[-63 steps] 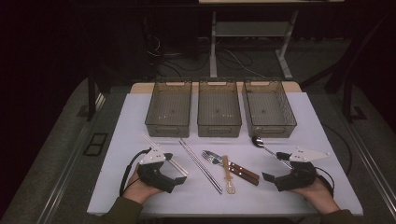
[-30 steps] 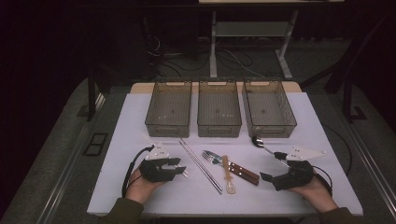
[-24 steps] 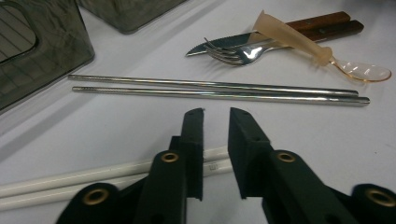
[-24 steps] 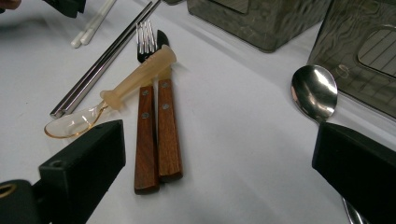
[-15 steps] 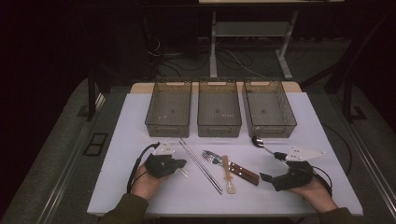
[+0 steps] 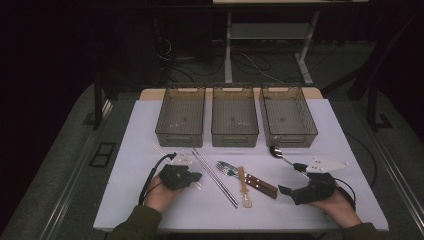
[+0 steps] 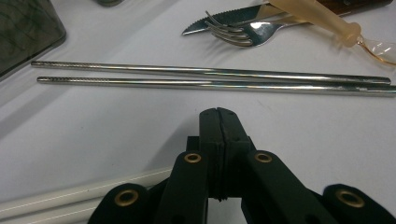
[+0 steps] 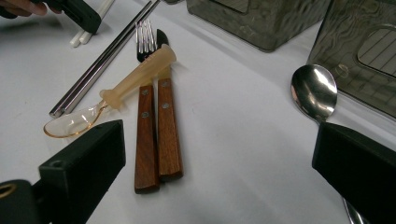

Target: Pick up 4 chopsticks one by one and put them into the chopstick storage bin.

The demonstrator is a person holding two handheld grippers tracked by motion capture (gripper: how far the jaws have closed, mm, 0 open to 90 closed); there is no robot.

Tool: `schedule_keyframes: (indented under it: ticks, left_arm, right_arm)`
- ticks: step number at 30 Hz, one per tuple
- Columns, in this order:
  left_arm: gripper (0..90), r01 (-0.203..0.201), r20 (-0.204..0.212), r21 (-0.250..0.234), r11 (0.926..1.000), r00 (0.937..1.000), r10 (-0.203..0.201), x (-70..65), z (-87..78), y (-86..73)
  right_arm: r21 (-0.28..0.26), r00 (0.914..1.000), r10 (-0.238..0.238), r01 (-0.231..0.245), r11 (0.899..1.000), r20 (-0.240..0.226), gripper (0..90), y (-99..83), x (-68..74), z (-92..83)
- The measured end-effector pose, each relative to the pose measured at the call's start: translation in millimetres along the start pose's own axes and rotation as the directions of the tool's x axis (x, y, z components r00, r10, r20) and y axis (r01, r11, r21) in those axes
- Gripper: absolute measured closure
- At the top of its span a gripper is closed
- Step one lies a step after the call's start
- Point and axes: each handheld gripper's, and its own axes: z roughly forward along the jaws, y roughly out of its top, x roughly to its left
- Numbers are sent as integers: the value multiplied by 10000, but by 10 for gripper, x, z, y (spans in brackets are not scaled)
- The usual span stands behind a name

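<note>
My left gripper [image 6: 197, 176] [image 7: 218, 114] lies low over the white table, its jaws pressed together with nothing between them. A pair of steel chopsticks [image 6: 215, 176] [image 7: 210, 77] lies just ahead of its tips, and white chopsticks [image 6: 159, 148] [image 7: 70, 198] lie partly under it. My right gripper [image 6: 291, 178] [image 8: 219, 140] is open wide at the front right. Ahead of its jaws lie a wood-handled fork and knife [image 6: 257, 184] [image 8: 159, 135], with an amber plastic spoon [image 6: 244, 189] [image 8: 135, 77] across them. A metal spoon [image 6: 277, 151] [image 8: 314, 91] runs under its right jaw.
Three smoky plastic bins [image 6: 182, 136] [image 6: 235, 136] [image 6: 289, 136] stand in a row at the back of the table [image 6: 350, 150]. Dark floor with cables and desk legs lies beyond. The person's hands and sleeves come in at the table's front edge.
The left gripper has slid a little to the right and forward, toward the steel chopsticks, and its jaws have drawn together. The right gripper has stayed where it was.
</note>
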Motion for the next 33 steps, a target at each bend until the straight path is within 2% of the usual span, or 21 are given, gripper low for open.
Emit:
schedule_keyframes:
  ticks: [17, 33]
  left_arm:
    - [888, 153, 279, 339, 9993, 9995, -162, -6, -21, -29]
    - [888, 314, 573, 446, 9985, 9978, -340, -36, -65, -72]
  right_arm:
    - [-11, 10000, 35, -35, 10000, 25, 25, -2, -1, -6]
    - [-3, 10000, -27, 27, 10000, 59, 25, -6, 7, -13]
